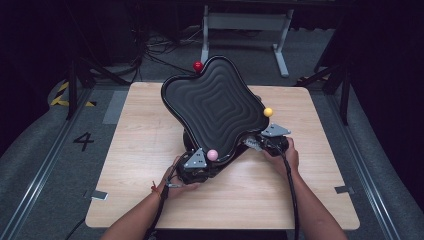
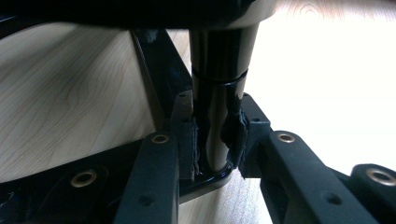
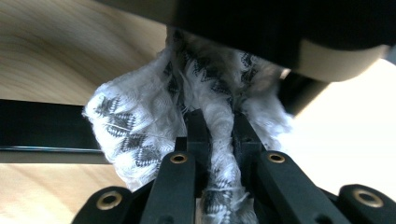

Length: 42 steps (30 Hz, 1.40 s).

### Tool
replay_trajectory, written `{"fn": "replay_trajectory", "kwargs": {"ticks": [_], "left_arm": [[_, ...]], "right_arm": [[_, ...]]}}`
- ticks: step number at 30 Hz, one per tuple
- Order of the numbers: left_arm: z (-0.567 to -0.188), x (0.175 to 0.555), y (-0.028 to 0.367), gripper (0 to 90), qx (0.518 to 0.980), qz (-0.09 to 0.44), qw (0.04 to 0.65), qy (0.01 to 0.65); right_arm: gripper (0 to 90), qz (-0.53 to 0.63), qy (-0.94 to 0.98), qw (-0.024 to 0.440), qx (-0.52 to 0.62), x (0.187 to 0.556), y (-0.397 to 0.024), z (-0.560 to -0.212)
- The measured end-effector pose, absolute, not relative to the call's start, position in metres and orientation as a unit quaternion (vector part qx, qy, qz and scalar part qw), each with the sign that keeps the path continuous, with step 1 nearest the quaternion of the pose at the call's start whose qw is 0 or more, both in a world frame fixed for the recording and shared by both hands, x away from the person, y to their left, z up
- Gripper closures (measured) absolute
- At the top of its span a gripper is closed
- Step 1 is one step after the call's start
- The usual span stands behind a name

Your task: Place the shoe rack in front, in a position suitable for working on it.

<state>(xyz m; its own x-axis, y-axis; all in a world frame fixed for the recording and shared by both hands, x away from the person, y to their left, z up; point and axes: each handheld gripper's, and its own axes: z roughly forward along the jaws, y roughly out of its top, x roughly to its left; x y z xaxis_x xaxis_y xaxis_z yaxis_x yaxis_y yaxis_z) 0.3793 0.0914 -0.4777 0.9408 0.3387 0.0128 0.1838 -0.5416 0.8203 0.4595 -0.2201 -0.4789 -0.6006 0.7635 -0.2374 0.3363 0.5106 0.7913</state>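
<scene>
**Stool tipped on the table, cloth at its underside**

Low in the high view, the person's forearms come up from the bottom edge. The left gripper (image 1: 196, 162), just left of centre, has its jaws closed on a glossy black stool leg (image 2: 215, 98); the left gripper view shows the pads pressed on both sides of that tube. To the right of centre, the right gripper (image 1: 267, 139) pinches a white cloth (image 3: 140, 135) with a dark woven pattern, bunched against the underside of the seat. Beyond both, the black ridged stool seat (image 1: 212, 107) sits tilted at mid-frame on the wooden table (image 1: 310, 200). Pink (image 1: 212, 154), yellow (image 1: 268, 112) and red (image 1: 198, 66) balls sit at its edge.
</scene>
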Motion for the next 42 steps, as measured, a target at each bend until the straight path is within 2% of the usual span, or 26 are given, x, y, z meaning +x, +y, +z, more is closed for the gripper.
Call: {"fn": "replay_trajectory", "kwargs": {"ticks": [13, 26, 31, 42], "left_arm": [[-0.478, 0.380, 0.088, 73.5, 0.874, 0.085, 0.455, 0.149], [-0.478, 0.382, 0.084, 73.5, 0.874, 0.086, 0.453, 0.151], [-0.478, 0.383, 0.084, 73.6, 0.874, 0.087, 0.453, 0.150], [-0.478, 0.382, 0.084, 73.6, 0.874, 0.087, 0.455, 0.151]], "right_arm": [[81.6, 0.402, 0.839, 0.252, 0.267, 0.423, -0.175, -0.480], [81.6, 0.416, 0.855, 0.203, 0.234, 0.399, -0.154, -0.478], [81.6, 0.422, 0.853, 0.200, 0.234, 0.399, -0.155, -0.479], [81.6, 0.410, 0.830, 0.241, 0.291, 0.425, -0.180, -0.481]]}}
